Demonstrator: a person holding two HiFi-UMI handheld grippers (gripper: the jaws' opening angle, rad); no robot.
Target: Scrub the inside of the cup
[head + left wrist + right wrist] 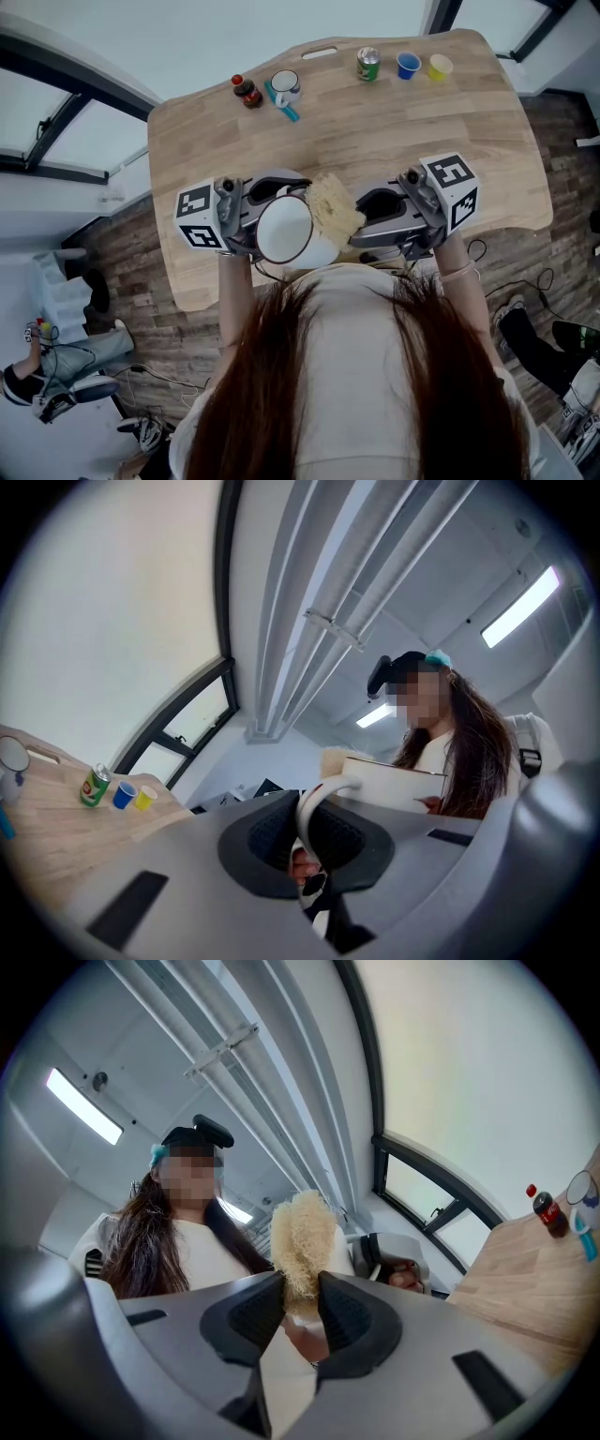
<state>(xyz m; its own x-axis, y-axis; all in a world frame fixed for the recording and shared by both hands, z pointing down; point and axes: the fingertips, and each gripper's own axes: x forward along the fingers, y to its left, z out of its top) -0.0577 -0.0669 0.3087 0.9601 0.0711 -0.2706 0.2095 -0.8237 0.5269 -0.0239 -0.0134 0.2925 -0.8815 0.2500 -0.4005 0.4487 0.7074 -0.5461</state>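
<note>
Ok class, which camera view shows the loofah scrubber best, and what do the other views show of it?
The right gripper view: the loofah scrubber sits at the centre, clamped in the right gripper. The head view shows it from above, beside the white cup. The left gripper view shows only a tan edge behind the cup.

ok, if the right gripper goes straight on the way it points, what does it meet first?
Probably the cup: the loofah in the right gripper leads and sits at its rim, though depth is unclear.
</note>
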